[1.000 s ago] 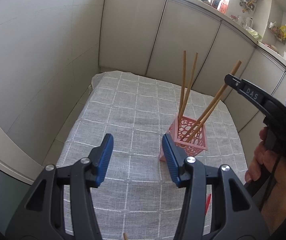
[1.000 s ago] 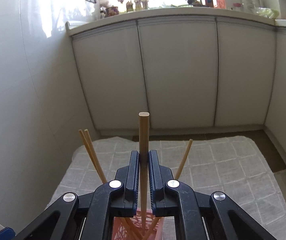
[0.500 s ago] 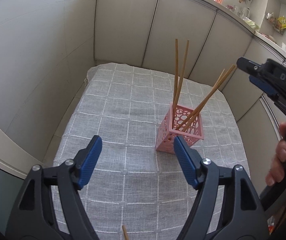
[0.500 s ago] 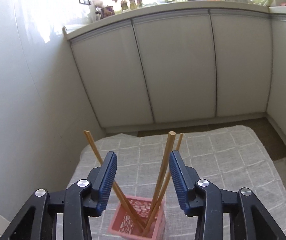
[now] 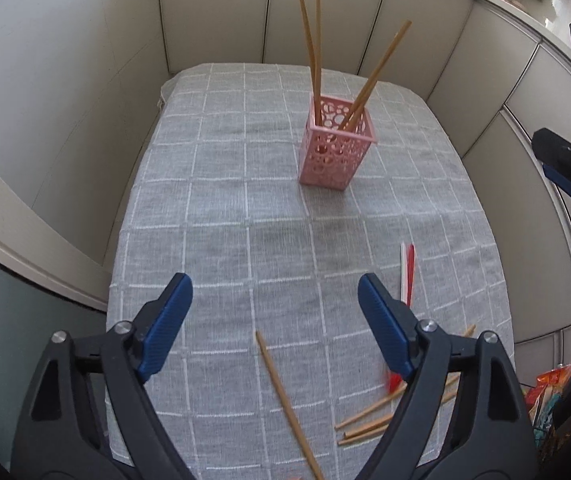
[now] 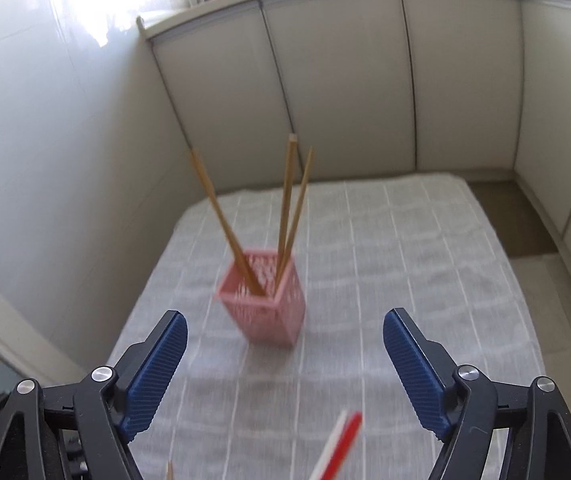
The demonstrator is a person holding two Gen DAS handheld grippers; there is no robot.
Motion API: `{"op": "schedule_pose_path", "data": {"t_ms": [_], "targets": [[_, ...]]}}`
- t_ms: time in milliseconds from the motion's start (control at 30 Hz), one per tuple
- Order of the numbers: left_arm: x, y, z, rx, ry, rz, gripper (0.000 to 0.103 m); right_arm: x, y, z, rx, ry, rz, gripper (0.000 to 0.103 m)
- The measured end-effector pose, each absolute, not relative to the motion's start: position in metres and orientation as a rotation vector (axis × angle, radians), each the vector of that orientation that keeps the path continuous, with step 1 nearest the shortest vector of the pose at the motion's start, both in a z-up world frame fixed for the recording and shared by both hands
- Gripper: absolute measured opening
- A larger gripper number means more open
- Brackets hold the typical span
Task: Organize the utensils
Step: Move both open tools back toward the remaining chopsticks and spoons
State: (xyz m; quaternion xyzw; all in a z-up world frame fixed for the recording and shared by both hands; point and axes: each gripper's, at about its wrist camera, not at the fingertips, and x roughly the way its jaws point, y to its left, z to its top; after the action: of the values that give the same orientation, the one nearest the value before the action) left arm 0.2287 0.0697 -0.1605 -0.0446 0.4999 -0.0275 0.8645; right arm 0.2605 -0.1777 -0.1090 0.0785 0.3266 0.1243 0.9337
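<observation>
A pink perforated holder (image 5: 335, 145) stands upright on the grey checked tablecloth (image 5: 225, 200) with several wooden chopsticks (image 5: 377, 74) leaning in it. It also shows in the right wrist view (image 6: 263, 302). My left gripper (image 5: 273, 318) is open and empty, above a loose wooden chopstick (image 5: 285, 396). More wooden chopsticks (image 5: 373, 412) and a red and white pair (image 5: 407, 276) lie near the table's front right. My right gripper (image 6: 285, 372) is open and empty, back from the holder, with the red and white pair (image 6: 341, 444) below it.
White cabinet doors (image 6: 345, 92) and a wall surround the table on the far and left sides. The right gripper's finger (image 5: 565, 168) shows at the right edge of the left wrist view. A colourful packet (image 5: 545, 392) lies below the table's right edge.
My right gripper opened, let go of a wooden chopstick into the pink holder and drew back. My left gripper pulled back and opened wider, bringing the loose chopsticks into view.
</observation>
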Motion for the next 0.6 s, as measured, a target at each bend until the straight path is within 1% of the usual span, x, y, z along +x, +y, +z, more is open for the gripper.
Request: {"op": "schedule_pose_path", "data": {"t_ms": [133, 267, 533, 600], "targets": [[0.212, 0.074, -0.176, -0.112, 1.095, -0.054, 0.085, 0.239, -0.18, -0.128, 0.152, 0.73, 0.247, 0.088], [0.204, 0.076, -0.196, -0.138, 1.179, -0.083, 0.085, 0.225, -0.187, -0.149, 0.158, 0.79, 0.223, 0.089], [0.197, 0.066, -0.227, -0.196, 1.303, -0.147, 0.085, 0.213, -0.21, -0.198, 0.187, 1.014, 0.153, 0.089], [0.198, 0.064, -0.23, -0.207, 1.308, -0.15, 0.082, 0.211, -0.214, -0.207, 0.178, 1.05, 0.144, 0.089]]}}
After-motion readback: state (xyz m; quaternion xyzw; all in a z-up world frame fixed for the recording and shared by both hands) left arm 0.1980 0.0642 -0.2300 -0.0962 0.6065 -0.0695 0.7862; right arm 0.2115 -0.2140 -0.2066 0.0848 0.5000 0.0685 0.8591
